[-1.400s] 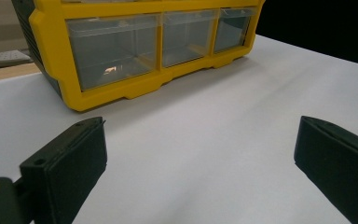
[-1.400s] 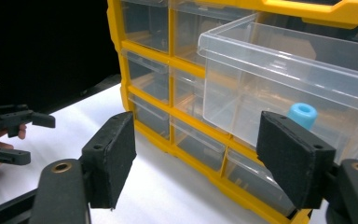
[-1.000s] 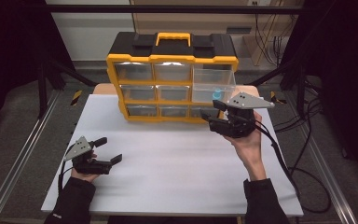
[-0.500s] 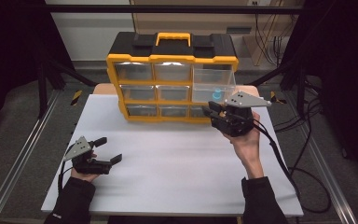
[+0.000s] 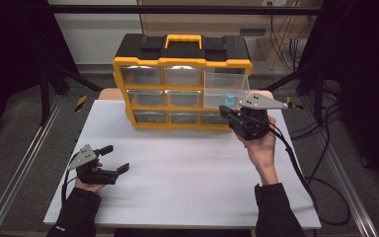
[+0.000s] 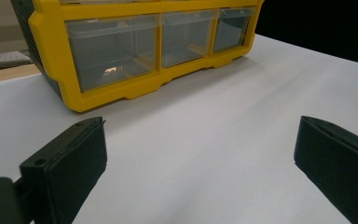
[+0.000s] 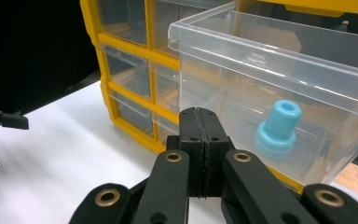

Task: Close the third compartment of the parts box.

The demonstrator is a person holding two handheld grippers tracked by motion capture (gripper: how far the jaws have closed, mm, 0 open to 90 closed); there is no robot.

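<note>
now right claw [image 7: 200, 116] shut empty by open drawer [image 5: 226, 90] w/ blue piece [image 7: 278, 128]; left claw [image 5: 112, 159] wide.

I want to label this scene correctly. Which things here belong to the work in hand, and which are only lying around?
In the work:
- right gripper, jaws just closed on nothing
- pulled-out clear drawer
- blue plastic piece inside it
- yellow organizer box

Only around:
- left gripper, open, resting on the white table
- cables on the floor

White table top [image 5: 187, 173] — black cables [image 5: 321, 163], metal rail [image 5: 19, 177]
</note>
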